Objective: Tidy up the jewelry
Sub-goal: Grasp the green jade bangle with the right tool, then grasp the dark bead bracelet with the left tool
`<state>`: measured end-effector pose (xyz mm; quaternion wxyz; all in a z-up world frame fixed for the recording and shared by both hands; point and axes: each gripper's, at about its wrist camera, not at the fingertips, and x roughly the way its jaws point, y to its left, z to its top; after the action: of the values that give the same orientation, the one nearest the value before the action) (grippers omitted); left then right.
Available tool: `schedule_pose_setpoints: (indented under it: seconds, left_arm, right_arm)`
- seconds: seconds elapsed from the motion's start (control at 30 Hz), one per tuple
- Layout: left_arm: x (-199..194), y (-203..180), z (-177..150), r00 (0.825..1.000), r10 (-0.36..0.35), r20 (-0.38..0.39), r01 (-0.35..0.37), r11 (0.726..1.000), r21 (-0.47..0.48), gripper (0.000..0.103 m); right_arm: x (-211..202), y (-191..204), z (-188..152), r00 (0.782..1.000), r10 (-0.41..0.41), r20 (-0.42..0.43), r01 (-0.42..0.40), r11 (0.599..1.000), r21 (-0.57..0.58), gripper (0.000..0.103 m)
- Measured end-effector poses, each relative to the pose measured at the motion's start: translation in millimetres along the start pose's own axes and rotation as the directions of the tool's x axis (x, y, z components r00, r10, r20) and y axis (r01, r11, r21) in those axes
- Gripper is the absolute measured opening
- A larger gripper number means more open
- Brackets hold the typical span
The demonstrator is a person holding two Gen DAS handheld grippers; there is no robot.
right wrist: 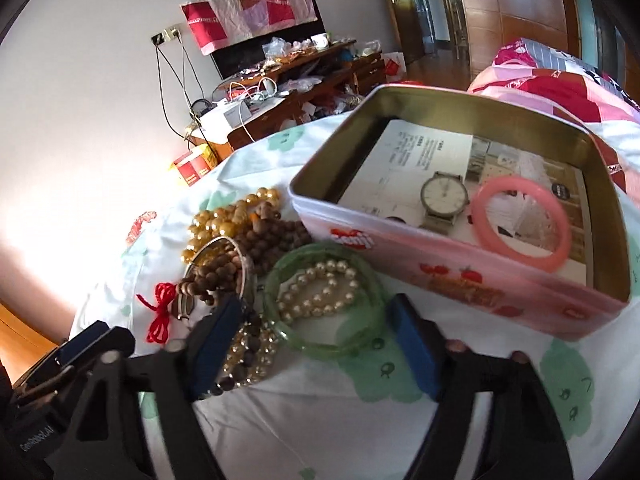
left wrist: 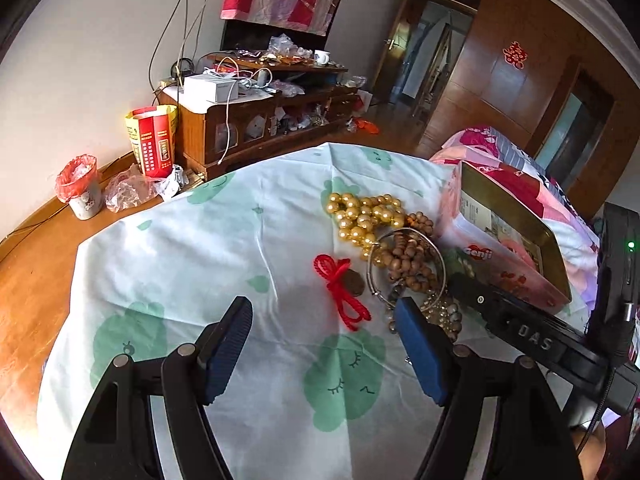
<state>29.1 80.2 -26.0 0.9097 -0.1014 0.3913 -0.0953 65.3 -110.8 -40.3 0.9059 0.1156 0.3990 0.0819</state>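
Right wrist: green bangle (right wrist: 326, 304) between open jaws, untouched.

One tin (right wrist: 460, 264), one watch (right wrist: 442, 200), one pink bangle (right wrist: 520, 226), one green bangle (right wrist: 324, 304).

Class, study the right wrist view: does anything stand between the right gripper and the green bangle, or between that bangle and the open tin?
Nothing visible blocks the right gripper: its fingers already flank the green bangle. A pearl bracelet lies inside the ring. On the way to the tin, only its near wall must be cleared.
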Motion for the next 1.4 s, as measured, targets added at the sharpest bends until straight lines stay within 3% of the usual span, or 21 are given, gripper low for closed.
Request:
schedule_pose_setpoints:
  seconds: [0.07, 0.2, 0.27, 0.47, 0.63, 0.73, 0.9, 0.97, 1.03, 1.1, 1.2, 1.4]
  left_arm:
    - [-1, -1, 0, 1.0, -0.007, 0.001, 0.007, 1.0, 0.01, 0.074]
    - [0, -4, 0, 1.0, -0.006, -0.005, 0.006, 1.0, 0.023, 0.074]
    - [0, -5, 0, 1.0, -0.006, -0.004, 0.006, 1.0, 0.031, 0.074]
    - [-3, -16, -1, 1.0, -0.016, 0.01, 0.015, 0.996, 0.09, 0.074]
    - [-4, -34, -4, 1.0, -0.014, 0.016, 0.011, 0.983, 0.183, 0.074]
    - [-7, -47, -8, 0.999, -0.018, 0.029, 0.01, 0.967, 0.255, 0.074]
    - [-14, -60, -15, 0.997, -0.075, 0.032, 0.061, 0.947, 0.315, 0.074]
    - [-13, -67, -18, 0.996, -0.087, 0.014, 0.078, 0.941, 0.33, 0.07]
    - [-4, -75, -19, 0.997, -0.069, -0.027, 0.074, 0.929, 0.362, 0.051]
    - [9, -82, -20, 0.994, -0.06, -0.089, 0.09, 0.92, 0.382, 0.04]
    - [19, -88, -21, 0.99, -0.044, -0.135, 0.096, 0.909, 0.405, 0.039]
    - [27, -92, -16, 0.992, 0.006, -0.123, 0.047, 0.904, 0.425, 0.038]
  right_arm:
    - [-1, -2, -2, 1.0, 0.0, -0.008, 0.0, 1.0, 0.001, 0.053]
    - [-4, -5, -7, 0.999, 0.028, -0.023, -0.028, 0.999, -0.016, 0.025]
    - [-6, -1, -7, 0.999, 0.022, -0.025, -0.023, 0.999, -0.037, 0.018]
    - [-32, -12, -18, 0.994, 0.106, 0.012, -0.106, 0.994, -0.015, 0.017]
    - [-63, -27, -25, 0.977, 0.185, 0.102, -0.188, 0.982, 0.019, 0.017]
    - [-75, -30, -26, 0.972, 0.174, 0.155, -0.18, 0.983, 0.029, 0.017]
    - [-74, -38, -25, 0.976, 0.153, 0.158, -0.166, 0.983, 0.074, 0.017]
    - [-72, -40, -22, 0.975, 0.159, 0.155, -0.173, 0.982, 0.083, 0.017]
    - [-71, -38, -21, 0.976, 0.158, 0.153, -0.171, 0.982, 0.08, 0.017]
    - [-69, -37, -20, 0.977, 0.155, 0.146, -0.168, 0.982, 0.083, 0.018]
    - [-71, -44, -24, 0.978, 0.158, 0.14, -0.172, 0.98, 0.097, 0.018]
    - [-70, -46, -24, 0.979, 0.149, 0.143, -0.163, 0.982, 0.095, 0.017]
